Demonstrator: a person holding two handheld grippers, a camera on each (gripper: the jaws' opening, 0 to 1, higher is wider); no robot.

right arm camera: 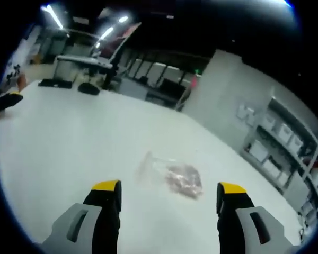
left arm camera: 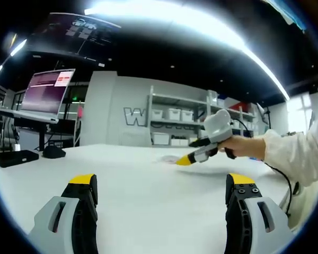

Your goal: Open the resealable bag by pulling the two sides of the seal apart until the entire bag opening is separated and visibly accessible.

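A clear resealable bag with brownish contents lies flat on the white table, just beyond my right gripper. That gripper is open and hovers above the bag with nothing between its jaws. In the left gripper view the right gripper comes in from the right, held by a hand in a white sleeve, its yellow tip low over a faint patch that is the bag. My left gripper is open and empty over bare table, well short of the bag. Its yellow tip shows at the left edge of the right gripper view.
A lit laptop screen stands on a stand at the far left. Two black items rest on the table's left end. Shelves with white bins line the back wall. A cable hangs off the table's right side.
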